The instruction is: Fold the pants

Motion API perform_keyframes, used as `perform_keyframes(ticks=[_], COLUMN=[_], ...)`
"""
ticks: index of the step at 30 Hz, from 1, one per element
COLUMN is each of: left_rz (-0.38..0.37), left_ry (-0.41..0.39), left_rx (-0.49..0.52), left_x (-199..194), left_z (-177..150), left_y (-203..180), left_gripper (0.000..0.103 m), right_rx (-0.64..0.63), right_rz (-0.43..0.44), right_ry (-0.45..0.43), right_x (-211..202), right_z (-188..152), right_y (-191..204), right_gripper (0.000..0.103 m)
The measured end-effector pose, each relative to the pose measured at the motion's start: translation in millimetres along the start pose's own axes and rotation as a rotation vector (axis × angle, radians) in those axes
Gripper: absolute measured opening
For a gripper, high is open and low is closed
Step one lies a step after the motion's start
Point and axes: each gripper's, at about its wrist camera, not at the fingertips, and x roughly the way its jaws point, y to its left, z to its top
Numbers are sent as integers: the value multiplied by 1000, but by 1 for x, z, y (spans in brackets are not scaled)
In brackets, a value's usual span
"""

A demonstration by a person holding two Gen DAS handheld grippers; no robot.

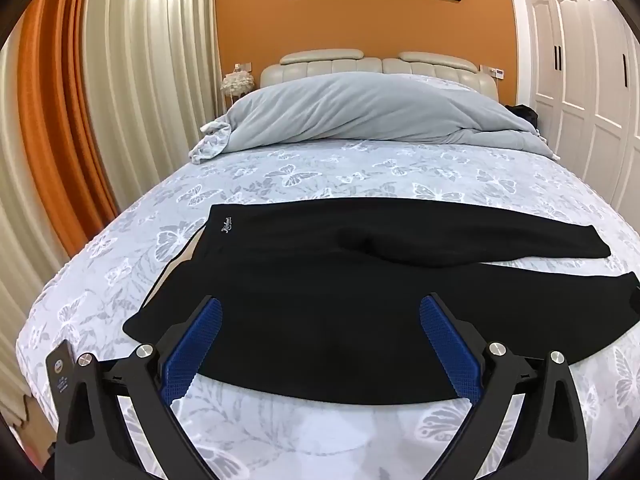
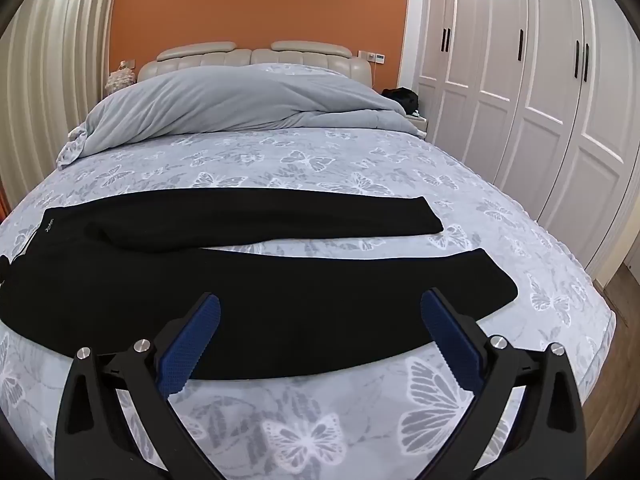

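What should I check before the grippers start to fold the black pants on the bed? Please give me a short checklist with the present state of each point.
1. Pants lie flat on the bed: ok.
2. Both legs apart, not crossed: ok; a strip of sheet shows between them.
3. Left gripper open and empty: ok.
4. Right gripper open and empty: ok.
5. Blanket clear of the pants: ok; it is heaped near the headboard.
6. Waistband smooth: cannot tell; black cloth hides wrinkles.
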Motion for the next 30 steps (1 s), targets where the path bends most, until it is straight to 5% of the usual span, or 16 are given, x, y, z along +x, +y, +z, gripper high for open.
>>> perform_keyframes(ticks=[30], left_rz=[19], left_ry=[8], left_rx=[-8], left_x=[-1], left_z=[-3], left_y=[-18], left_gripper=[98], right_rx=[-3], right_rz=[14], right_ry=[-8], right_x=[-3], right_z=[0], right_y=[1], right_gripper=[98])
